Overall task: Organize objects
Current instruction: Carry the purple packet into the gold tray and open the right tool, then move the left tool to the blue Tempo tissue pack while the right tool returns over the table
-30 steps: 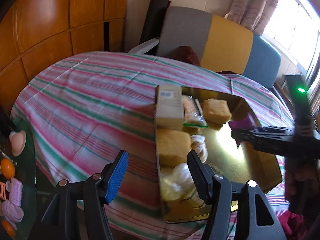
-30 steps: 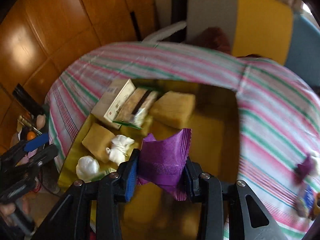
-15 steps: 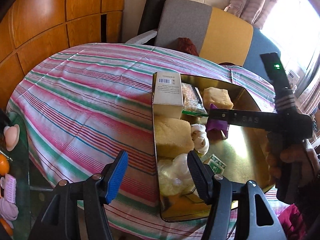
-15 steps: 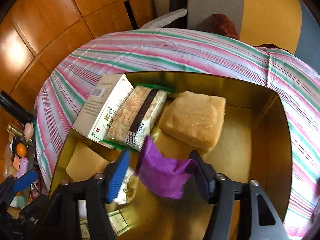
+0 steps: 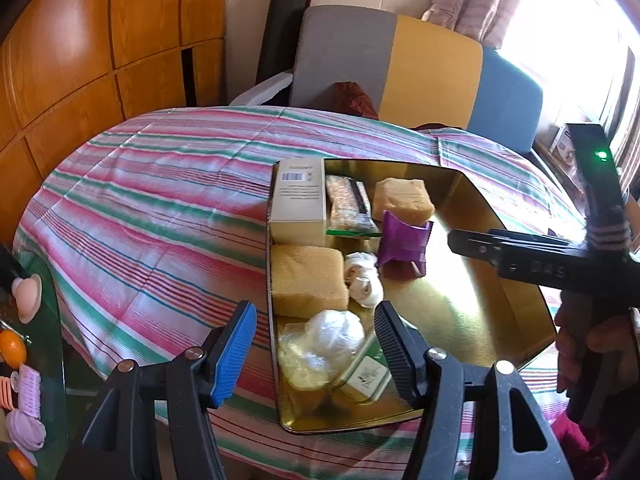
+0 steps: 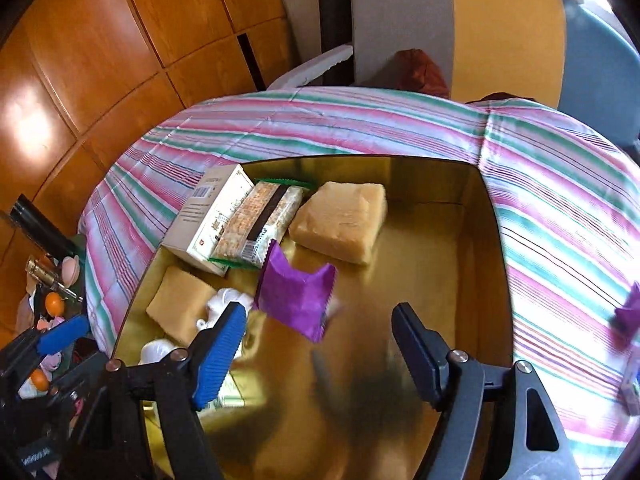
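table: round, striped pink/green/white cloth (image 5: pixel 160 200), chairs behind it
tray: gold mirror-finish tray (image 5: pixel 480 308) on the cloth, holds everything listed below
left gripper: (image 5: pixel 316 344) fingers apart, nothing between them, hovering over the tray's near-left corner; blue pad on one finger (image 5: pixel 234 354), black on the other
right gripper: (image 6: pixel 320 356) fingers wide apart, empty, over the bare middle of the tray; seen side-on from the left wrist view at the tray's right edge, hand (image 5: pixel 588 344) on its handle
white box: (image 5: pixel 298 200) barcode on top, far-left corner of the tray, leaning on the rim
large sponge: (image 5: pixel 308 280) yellow-tan block, left side, just in front of the white box
second sponge: (image 6: pixel 340 222) same colour, far middle of the tray, beside the snack bar
snack bar: (image 6: pixel 260 224) clear wrapper with dark band, resting against the white box
purple packet: (image 6: pixel 296 294) crinkled foil, loose on the tray floor, between snack bar and right gripper, just ahead of the blue pad, touching neither finger
clear bag: (image 5: pixel 320 344) crumpled plastic, near-left, between the left gripper's fingers in view
white figurine: (image 5: pixel 362 276) small, touching the large sponge's right side
green/white sachet: (image 5: pixel 366 376) near edge, partly behind the black finger
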